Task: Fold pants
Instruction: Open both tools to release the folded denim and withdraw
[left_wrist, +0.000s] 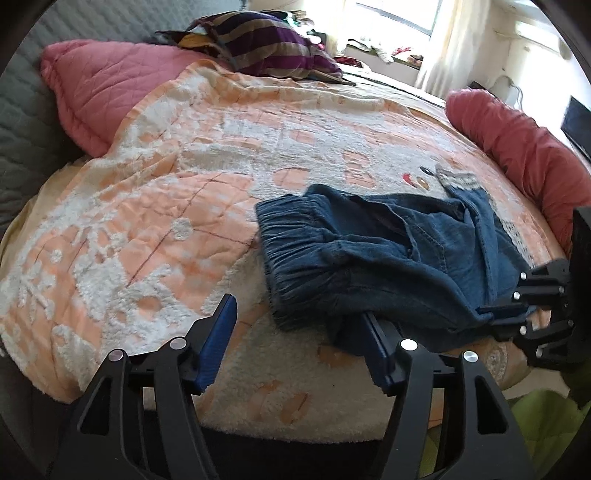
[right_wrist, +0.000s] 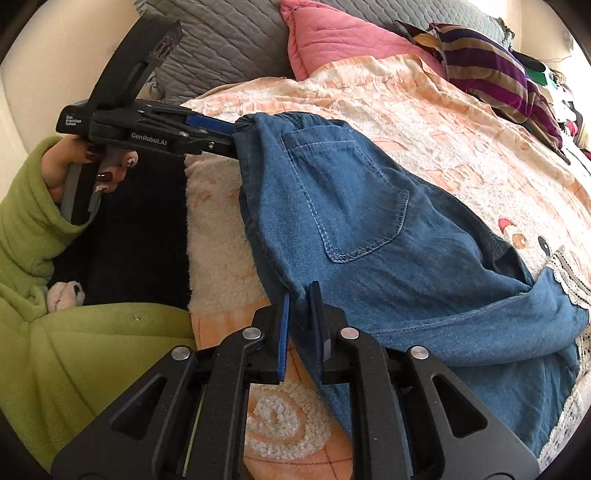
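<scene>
In the upper left of the right wrist view, the left gripper (right_wrist: 231, 138) carries 2 white prints on its black body: "GenRobot.AI" along the side and "Data Acquisition System" in 3 small lines at its rear end.

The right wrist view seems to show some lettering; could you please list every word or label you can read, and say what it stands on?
"GenRobot.AI": white print on the side of the left gripper body, the gripper held by the left hand.
"Data Acquisition System": small white print, only just legible, on the rear end of that same gripper body.
No readable text on the pants, the blanket or the pillows.
The left wrist view shows no lettering.
</scene>
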